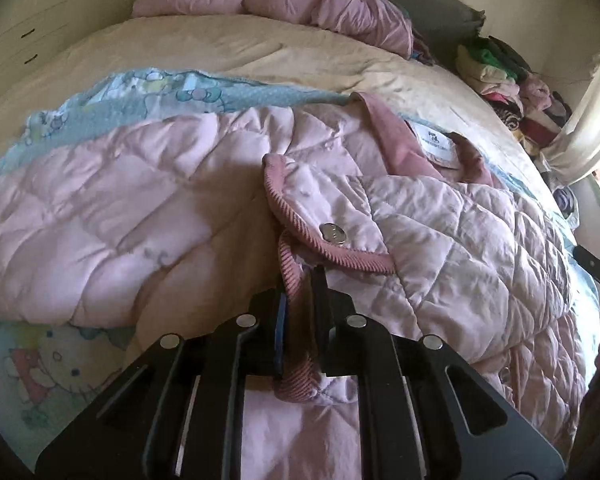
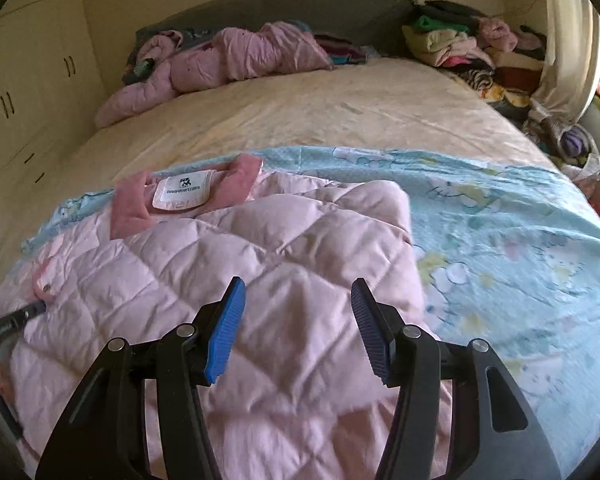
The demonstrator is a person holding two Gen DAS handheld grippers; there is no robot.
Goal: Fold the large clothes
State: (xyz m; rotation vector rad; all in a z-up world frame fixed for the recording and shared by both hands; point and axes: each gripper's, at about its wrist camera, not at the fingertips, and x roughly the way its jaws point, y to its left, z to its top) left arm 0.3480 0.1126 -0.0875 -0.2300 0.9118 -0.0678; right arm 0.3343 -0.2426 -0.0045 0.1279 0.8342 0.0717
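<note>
The quilted jacket (image 2: pixel 260 280) is pale pink with diamond stitching; its ribbed trim (image 1: pixel 288 276) and collar (image 2: pixel 188 196) are a darker rose, its label (image 2: pixel 182 196) white. Under it lies a light-blue blanket (image 2: pixel 500 240) printed with cartoon figures, on a cream bed sheet (image 2: pixel 300 112). Blue pads (image 2: pixel 226 340) line the black right hand-held gripper (image 2: pixel 298 332).

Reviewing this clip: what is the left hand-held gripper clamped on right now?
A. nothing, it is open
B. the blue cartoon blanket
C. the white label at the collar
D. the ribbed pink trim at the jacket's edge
D: in the left wrist view the left hand-held gripper is shut with the ribbed pink trim of the quilted pink jacket running between its fingers.
</note>
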